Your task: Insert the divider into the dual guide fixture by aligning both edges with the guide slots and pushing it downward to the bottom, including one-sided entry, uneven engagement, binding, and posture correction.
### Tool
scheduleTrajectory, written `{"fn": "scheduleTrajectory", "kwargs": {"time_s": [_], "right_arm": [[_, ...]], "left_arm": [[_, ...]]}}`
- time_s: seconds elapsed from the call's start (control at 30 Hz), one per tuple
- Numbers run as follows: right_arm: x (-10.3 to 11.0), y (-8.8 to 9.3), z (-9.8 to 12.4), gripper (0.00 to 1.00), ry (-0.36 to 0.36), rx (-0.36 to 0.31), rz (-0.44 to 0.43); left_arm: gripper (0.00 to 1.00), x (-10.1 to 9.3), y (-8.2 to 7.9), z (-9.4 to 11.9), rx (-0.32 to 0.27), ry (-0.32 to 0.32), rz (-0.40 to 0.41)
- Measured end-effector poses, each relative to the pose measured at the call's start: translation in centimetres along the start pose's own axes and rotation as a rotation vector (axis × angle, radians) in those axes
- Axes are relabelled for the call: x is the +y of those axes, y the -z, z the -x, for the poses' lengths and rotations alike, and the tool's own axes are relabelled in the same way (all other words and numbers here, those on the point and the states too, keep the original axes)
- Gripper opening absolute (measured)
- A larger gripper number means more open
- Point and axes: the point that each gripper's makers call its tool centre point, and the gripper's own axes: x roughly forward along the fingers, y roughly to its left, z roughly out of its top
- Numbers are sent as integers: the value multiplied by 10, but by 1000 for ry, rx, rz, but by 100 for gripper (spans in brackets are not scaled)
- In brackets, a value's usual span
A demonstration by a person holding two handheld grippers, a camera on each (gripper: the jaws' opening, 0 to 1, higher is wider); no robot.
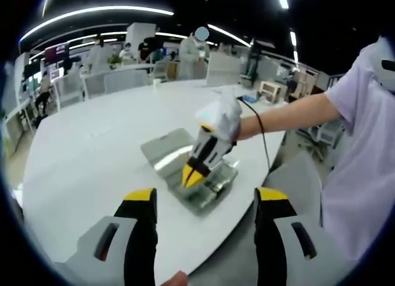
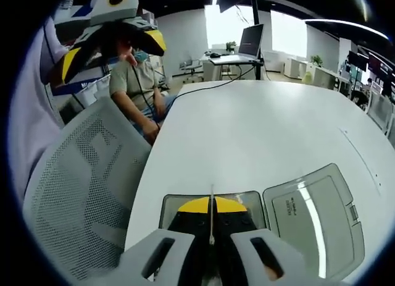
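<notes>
Two grippers are what I have to work with at this moment, and they stand very differently. My left gripper (image 1: pixel 203 202) hangs near me above the white table (image 1: pixel 92 150) with its yellow-tipped jaws spread wide apart and nothing between them. Beyond it, in the left gripper view, my right gripper (image 1: pixel 194 173) reaches in from the right, held in a white-gloved hand (image 1: pixel 221 118), its yellow tips pointing down onto the grey fixture (image 1: pixel 210 187) that sits near the table's near edge. A flat grey plate (image 1: pixel 165 147) lies just beside the fixture on its far left side; whether the two touch I cannot tell. In the right gripper view, the right gripper's (image 2: pixel 211 221) jaws are pressed together on the divider (image 2: pixel 212 215), which I see edge-on as a thin pale line standing upright between the yellow pads. The divider sits over the fixture's (image 2: pixel 176 202) grey rim, but how deep it is in the guide slots I cannot make out. The flat plate (image 2: pixel 315 221) lies to the right of the fixture there, with a printed label on it. A grey mesh chair (image 2: pixel 80 187) stands at the left of the table (image 2: pixel 265 125), and a seated person (image 2: pixel 139 82) is farther off, near an open laptop (image 2: pixel 250 45) on a desk.
</notes>
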Motion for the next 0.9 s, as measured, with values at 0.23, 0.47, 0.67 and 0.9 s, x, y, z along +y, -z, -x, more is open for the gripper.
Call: {"fn": "scheduleTrajectory", "kwargs": {"time_s": [0.23,0.47,0.67,0.9], "right_arm": [[1,-1,0,0,-4,-3,13],[1,6,-10,0,5,45,32],[0,5,-5,0,3,24,-3],[0,11,-12,0,-6,65,6]], "left_arm": [[62,0,0,-1,0,1,-1],[62,2,0,1,2,-5,-1],[62,3,1,2,1,-10,5],[62,2,0,1,-2,-5,5]]}}
